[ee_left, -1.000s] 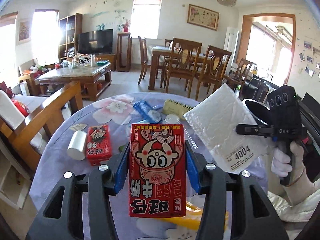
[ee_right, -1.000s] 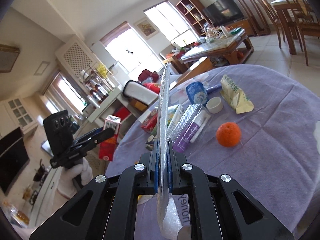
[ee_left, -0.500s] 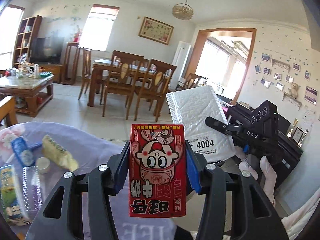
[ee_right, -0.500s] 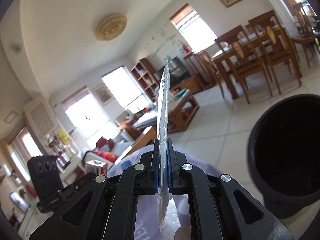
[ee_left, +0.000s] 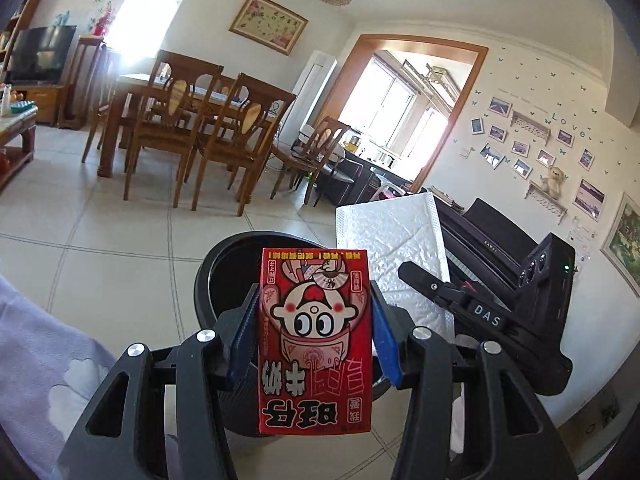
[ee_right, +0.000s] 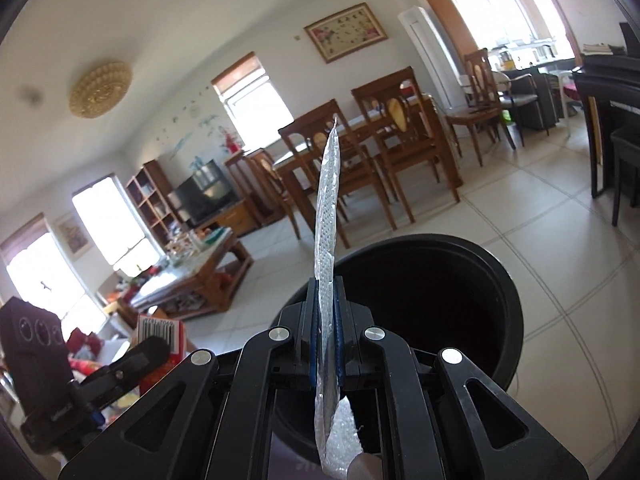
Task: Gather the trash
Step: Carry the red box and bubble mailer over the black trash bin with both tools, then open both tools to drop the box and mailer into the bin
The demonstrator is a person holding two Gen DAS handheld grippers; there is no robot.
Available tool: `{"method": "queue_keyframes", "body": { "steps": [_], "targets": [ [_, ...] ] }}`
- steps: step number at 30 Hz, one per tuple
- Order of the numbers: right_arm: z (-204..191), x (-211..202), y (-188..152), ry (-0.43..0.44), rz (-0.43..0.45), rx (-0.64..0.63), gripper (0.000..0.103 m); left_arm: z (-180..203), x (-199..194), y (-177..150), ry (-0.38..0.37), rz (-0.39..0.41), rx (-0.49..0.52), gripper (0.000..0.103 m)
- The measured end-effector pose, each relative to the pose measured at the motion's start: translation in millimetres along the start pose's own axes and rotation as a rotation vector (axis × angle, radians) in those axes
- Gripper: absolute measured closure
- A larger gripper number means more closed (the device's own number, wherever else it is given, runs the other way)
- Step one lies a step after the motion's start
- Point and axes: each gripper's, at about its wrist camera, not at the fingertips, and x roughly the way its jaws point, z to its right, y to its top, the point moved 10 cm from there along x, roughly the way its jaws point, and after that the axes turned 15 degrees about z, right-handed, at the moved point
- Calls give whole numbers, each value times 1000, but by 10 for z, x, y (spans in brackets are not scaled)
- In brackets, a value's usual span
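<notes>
2 loads near the black bin [ee_right: 460,304]: left gripper [ee_left: 314,344] clamps the red carton [ee_left: 314,340], right gripper [ee_right: 325,332] pinches the bubble mailer [ee_right: 327,216]; the broad mailer may catch the rim and miss.

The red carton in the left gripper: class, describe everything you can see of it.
The red carton is a small printed box, seemingly cardboard, showing a cartoon face and upside-down Chinese characters. It looks intact, with a barcode on one side. The left gripper clamps both its sides. It hangs in front of the black bin, touching nothing else.
</notes>
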Motion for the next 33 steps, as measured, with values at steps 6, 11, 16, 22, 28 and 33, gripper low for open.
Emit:
{"method": "queue_keyframes", "body": {
  "steps": [6,11,16,22,28,33],
  "targets": [
    [401,155,-234,-78,-57,36,95,-72,443,-287,29,-81,-8,52],
    [450,298,-352,-107,-110,42,95,-95,606,-468,62,-147,7,52],
    [412,364,-359,-116,-127,43,67,-112,578,-532,73,-175,15,51],
    [328,415,-302,-107,-125,43,58,-102,413,-525,75,-164,-2,51],
    [44,385,-222,-22,-108,11,48,-8,-164,-335,117,-86,14,27],
    [-484,334,-386,120,-146,-63,42,-18,-1113,-206,201,-23,52,21]
  ]
}}
